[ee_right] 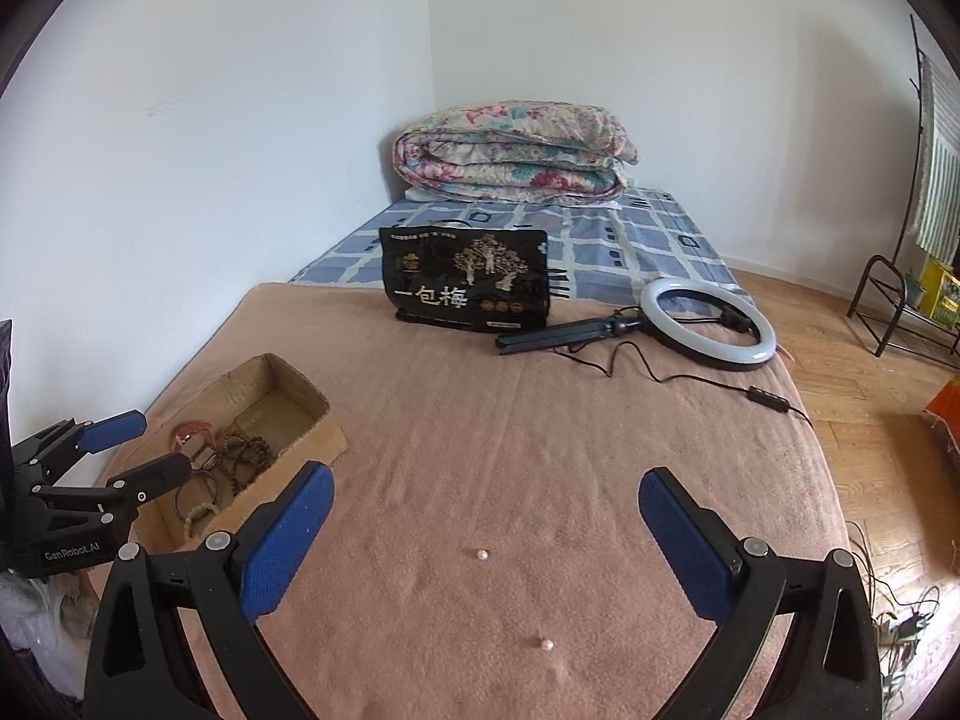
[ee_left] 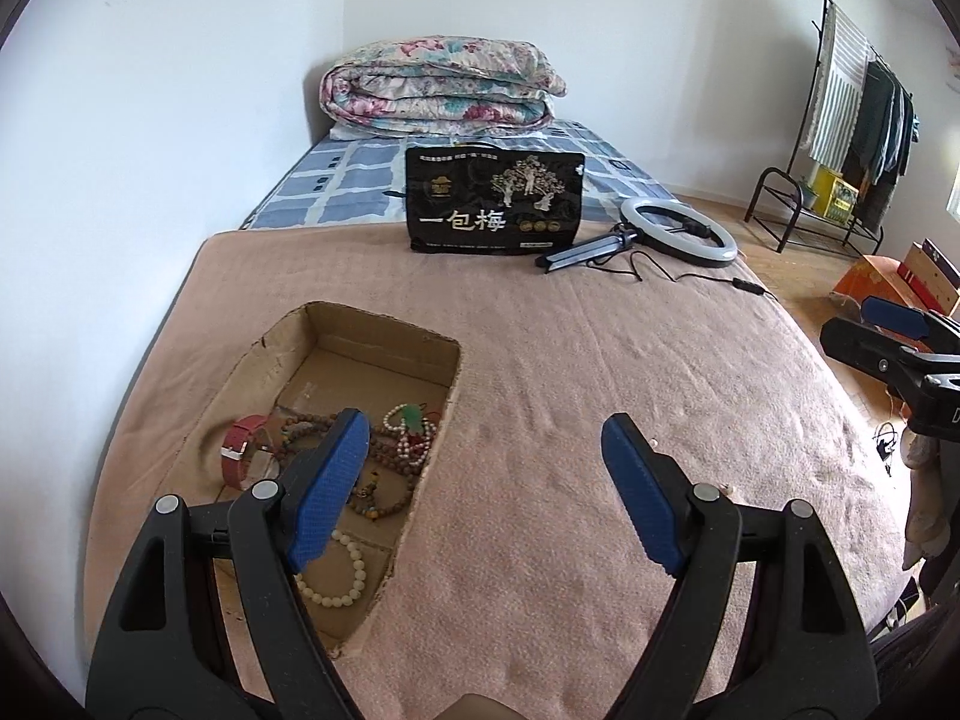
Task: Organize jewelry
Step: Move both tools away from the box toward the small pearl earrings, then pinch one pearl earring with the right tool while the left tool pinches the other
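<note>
An open cardboard box (ee_left: 372, 330) lies on the pink blanket (ee_left: 570, 360) and holds jewelry: a red watch (ee_left: 240, 450), brown bead bracelets (ee_left: 384, 450), a pearl strand with a green pendant (ee_left: 411, 420) and a cream bead bracelet (ee_left: 342, 576). My left gripper (ee_left: 483, 438) is open and empty, hovering over the box's near right edge. In the right wrist view the box (ee_right: 300, 414) sits at the left with the left gripper (ee_right: 153, 441) above it. Two loose pearl earrings (ee_right: 482, 554) (ee_right: 545, 645) lie on the blanket between the fingers of my open, empty right gripper (ee_right: 486, 495).
A black snack bag (ee_left: 495, 201) stands mid-bed, with a ring light (ee_left: 678, 231) on a folded tripod and its cable beside it. A folded floral quilt (ee_left: 441, 87) lies at the far end. A clothes rack (ee_left: 852, 132) stands on the wooden floor at right.
</note>
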Action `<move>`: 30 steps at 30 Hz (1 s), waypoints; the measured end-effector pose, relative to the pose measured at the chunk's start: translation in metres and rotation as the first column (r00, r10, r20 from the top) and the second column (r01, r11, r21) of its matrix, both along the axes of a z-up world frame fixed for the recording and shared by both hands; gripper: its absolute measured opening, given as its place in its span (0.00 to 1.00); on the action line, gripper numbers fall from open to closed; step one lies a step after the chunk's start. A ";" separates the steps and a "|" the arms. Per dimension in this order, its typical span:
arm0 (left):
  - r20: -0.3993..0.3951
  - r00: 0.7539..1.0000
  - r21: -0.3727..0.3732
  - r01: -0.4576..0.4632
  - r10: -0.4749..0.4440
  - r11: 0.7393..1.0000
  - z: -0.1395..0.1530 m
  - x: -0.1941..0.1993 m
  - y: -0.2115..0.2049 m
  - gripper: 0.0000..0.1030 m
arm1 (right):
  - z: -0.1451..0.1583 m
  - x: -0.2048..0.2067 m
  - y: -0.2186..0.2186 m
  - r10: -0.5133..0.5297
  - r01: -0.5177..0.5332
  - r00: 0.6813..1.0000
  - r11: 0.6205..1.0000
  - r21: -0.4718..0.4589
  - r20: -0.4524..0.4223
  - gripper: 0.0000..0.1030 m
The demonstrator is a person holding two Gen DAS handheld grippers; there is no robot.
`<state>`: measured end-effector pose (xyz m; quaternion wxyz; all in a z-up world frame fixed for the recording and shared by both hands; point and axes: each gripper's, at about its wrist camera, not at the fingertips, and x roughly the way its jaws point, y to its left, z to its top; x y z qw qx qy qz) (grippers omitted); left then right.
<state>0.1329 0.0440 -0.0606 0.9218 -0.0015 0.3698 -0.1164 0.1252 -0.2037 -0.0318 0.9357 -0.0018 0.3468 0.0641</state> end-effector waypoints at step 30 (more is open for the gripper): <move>-0.199 0.945 -0.035 0.256 -0.258 0.966 -0.121 0.058 -0.144 0.34 | -0.140 -0.031 -0.040 -0.041 0.048 0.980 0.998 0.032 -0.196 0.45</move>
